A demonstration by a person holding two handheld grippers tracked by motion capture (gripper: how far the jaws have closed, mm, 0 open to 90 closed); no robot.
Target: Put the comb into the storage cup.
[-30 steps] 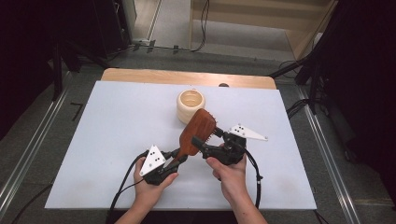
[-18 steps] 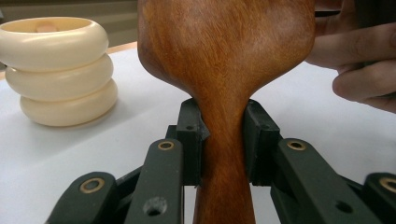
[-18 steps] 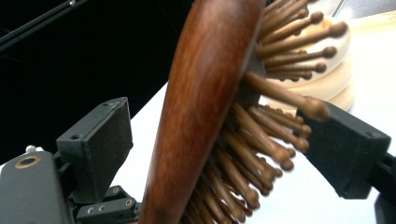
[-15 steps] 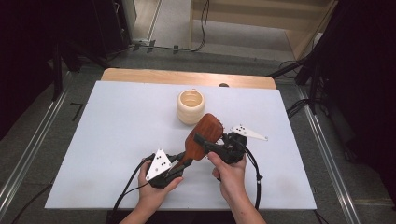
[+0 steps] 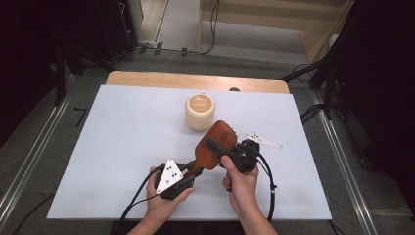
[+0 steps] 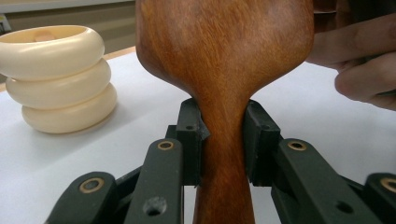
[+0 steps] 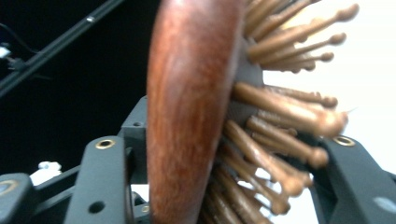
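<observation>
A dark wooden hairbrush (image 5: 222, 132) is held off the white table top (image 5: 122, 127), its head up and to the right. My left gripper (image 5: 193, 169) is shut on its narrow handle (image 6: 223, 135), pads pressed on both sides. My right gripper (image 5: 211, 145) has just been closing on the head: one jaw lies against the smooth back (image 7: 187, 93), the other against the tips of the wooden bristles (image 7: 280, 112). A cream ribbed cup (image 5: 199, 111) stands just behind the brush, also at the left of the left gripper view (image 6: 60, 79).
A bare wooden strip (image 5: 195, 81) runs along the table's far edge. Beyond the table lie dark floor, cables and stands. In the left gripper view, the fingers of the person's other hand (image 6: 364, 60) show at the right.
The right gripper's jaws have closed from wide open onto the brush head. The brush and both hands have shifted slightly to the right.
</observation>
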